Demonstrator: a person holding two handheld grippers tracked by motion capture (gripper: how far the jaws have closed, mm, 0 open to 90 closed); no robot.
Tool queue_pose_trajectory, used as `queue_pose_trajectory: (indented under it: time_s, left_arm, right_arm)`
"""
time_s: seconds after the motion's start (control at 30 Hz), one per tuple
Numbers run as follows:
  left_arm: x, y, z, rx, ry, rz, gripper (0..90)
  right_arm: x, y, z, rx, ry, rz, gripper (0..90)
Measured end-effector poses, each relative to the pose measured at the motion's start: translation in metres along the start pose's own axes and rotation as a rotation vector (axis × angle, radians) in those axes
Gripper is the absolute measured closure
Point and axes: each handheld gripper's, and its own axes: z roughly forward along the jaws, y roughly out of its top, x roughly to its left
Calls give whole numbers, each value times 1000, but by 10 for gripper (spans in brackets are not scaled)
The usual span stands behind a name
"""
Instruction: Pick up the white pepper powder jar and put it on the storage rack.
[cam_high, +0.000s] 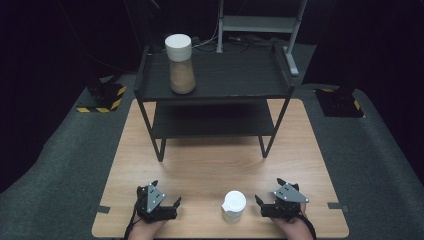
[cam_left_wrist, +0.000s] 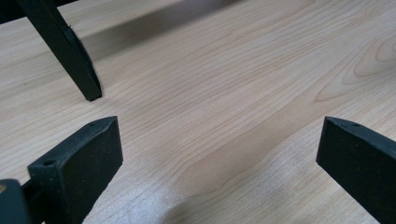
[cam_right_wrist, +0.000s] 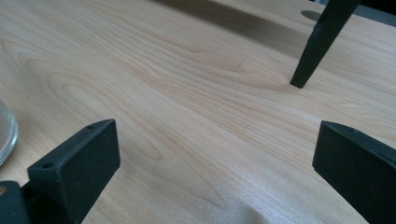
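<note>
**Both tools wide open on the table, small jar just beside the right one**

The left tool (cam_high: 161, 204) rests low at the near edge of the wooden table (cam_high: 210, 165), held in the person's hand, its jaws spread wide with nothing between them. In the left gripper view the two black jaws stand far apart over bare wood grain, and one black leg of the rack (cam_left_wrist: 70, 51) meets the table ahead of the left jaw.

The right tool (cam_high: 278, 201) sits at the same near edge, well apart from the left tool, and is likewise fully open and empty. Its own view shows both jaws wide over plain wood, with another rack leg (cam_right_wrist: 317, 46) ahead of the right jaw and the clear curved edge of the small jar (cam_right_wrist: 5, 135) just outside the left jaw.

That small jar (cam_high: 233, 206), white-lidded, stands upright between the two tools, just beside the right tool and not touching it. Beyond both tools stands the black two-tier rack (cam_high: 215, 80); on its top shelf, far ahead of the left tool, stands a tall jar (cam_high: 180, 70) with a white lid and tan contents.
</note>
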Motion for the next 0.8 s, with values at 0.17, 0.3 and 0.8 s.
queue_pose_trajectory:
  time_s: [0.17, 0.3, 0.8]
  left_arm:
    - [-2, 1, 1, 8, 5, 9, 7]
    - [-3, 3, 2, 11, 7, 13, 7]
    - [-3, 3, 3, 13, 2, 19, 7]
  right_arm:
    - [-2, -5, -4, -30, 15, -4, 0]
    - [-2, -8, -10, -63, 9, -5, 0]
    - [2, 0, -41, -230, 65, 20, 0]
